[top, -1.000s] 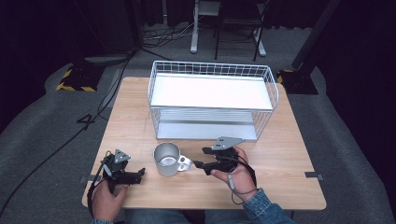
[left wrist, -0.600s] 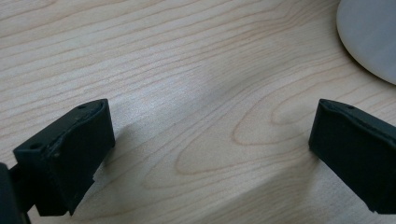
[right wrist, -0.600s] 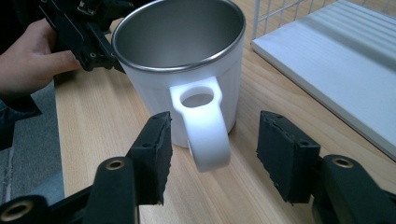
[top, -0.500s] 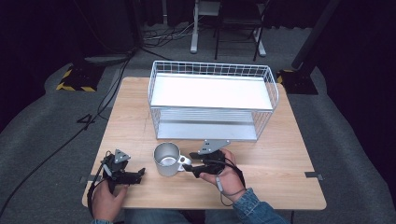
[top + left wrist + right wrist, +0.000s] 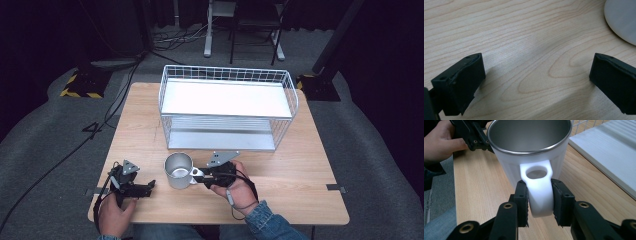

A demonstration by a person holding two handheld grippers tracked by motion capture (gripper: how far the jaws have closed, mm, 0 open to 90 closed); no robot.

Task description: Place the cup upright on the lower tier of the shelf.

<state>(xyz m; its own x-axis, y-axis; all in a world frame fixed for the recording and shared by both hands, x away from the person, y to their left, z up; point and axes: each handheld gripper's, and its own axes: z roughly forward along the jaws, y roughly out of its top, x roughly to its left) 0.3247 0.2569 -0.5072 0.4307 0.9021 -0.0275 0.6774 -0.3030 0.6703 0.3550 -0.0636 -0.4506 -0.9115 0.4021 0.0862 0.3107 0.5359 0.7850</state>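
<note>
A white mug [image 5: 178, 170] with a steel inside stands upright on the wooden table [image 5: 280, 175], near the front edge. Its white handle [image 5: 539, 192] points at my right gripper [image 5: 199, 176], whose jaws have just been closing and now press on the handle from both sides [image 5: 540, 203]. My left gripper [image 5: 145, 187] rests on the table to the left of the mug, open, with bare wood between its fingers [image 5: 461, 82]. The mug's side [image 5: 622, 18] shows at the upper right of the left gripper view.
A white wire rack [image 5: 227, 107] with two shelves stands across the back half of the table, just behind the mug. Chair and stand legs, cables and a yellow-black striped base sit on the grey floor beyond the table.
My right gripper has slid left to the mug and its jaws have closed on the handle. The left gripper and the mug have stayed put.
</note>
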